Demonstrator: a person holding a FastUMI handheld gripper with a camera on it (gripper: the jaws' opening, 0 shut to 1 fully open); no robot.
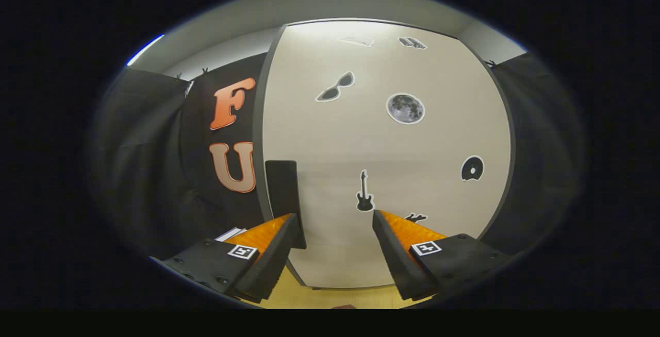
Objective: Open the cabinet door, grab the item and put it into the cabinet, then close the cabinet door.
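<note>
Gripper (334,223): fingers spread wide apart, nothing between them, pointed straight at the cabinet door; the left fingertip lies just below the handle, the right fingertip well to the handle's right, under the guitar sticker.

Tabletop (356,298): pale wood, a strip of it below and nearer than the handle, running up to the foot of the door.

White flat thing (230,233): low and to the left of the handle, mostly hidden by the left finger; cannot tell whether it is the item to be stowed, since no item can be made out for certain.

Handle (282,192): dark upright bar at the door's left edge; taken here as the landmark.

Cabinet door (412,141): pale panel, seemingly shut, stretching right and upward from the handle; stickers on it: guitar (364,192) just right of the handle, disc (472,168) far right, moon (406,108) and sunglasses (335,87) up and right.

Cabinet: sole container in sight; contents hidden by the door, so nothing can be said of what it holds.

Risks, judged: fingers may straddle bare door rather than the handle, so closing would catch nothing; a grip taken near the handle's lower end could slip when pulled; the swinging door might strike the white thing beside it.
</note>
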